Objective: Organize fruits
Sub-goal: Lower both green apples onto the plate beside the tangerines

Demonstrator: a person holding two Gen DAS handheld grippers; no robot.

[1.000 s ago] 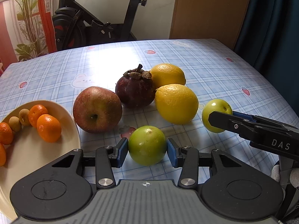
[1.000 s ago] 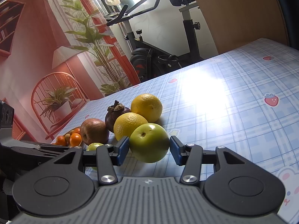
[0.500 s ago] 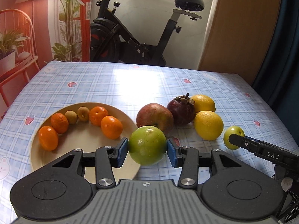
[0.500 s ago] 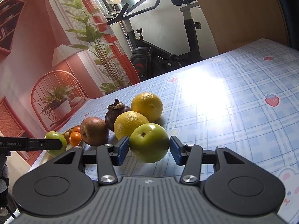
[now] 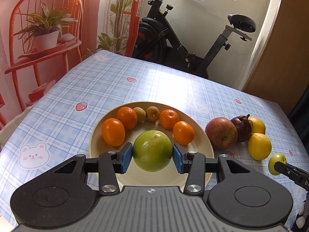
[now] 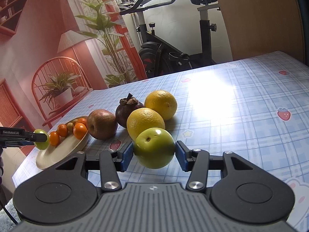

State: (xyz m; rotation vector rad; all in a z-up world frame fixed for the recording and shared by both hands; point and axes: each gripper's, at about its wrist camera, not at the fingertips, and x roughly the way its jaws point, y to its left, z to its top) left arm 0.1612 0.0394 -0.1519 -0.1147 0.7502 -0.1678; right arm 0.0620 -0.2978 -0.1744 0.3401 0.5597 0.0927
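Note:
My left gripper [image 5: 152, 156] is shut on a green round fruit [image 5: 152, 147] and holds it over the near half of a cream plate [image 5: 202, 135]. An arc of several small oranges [image 5: 113, 132] and two brown kiwis [image 5: 152, 113] lies in that plate. In the right wrist view my right gripper [image 6: 154, 154] is shut on a second green fruit [image 6: 153, 145], low over the tablecloth in front of the fruit pile. That view also shows the left gripper's fingers [image 6: 38, 136] with their fruit above the plate [image 6: 63, 150] at the left.
To the right of the plate, a red apple [image 5: 221, 133], a dark mangosteen [image 5: 241, 128] and two yellow citrus fruits [image 5: 259, 147] sit close together. An exercise bike [image 5: 173, 38] stands beyond the table's far edge. A red plant stand [image 5: 44, 48] is at the left.
My left gripper has carried its green fruit leftward, from in front of the fruit pile to above the plate. The right gripper has stayed put with its fruit.

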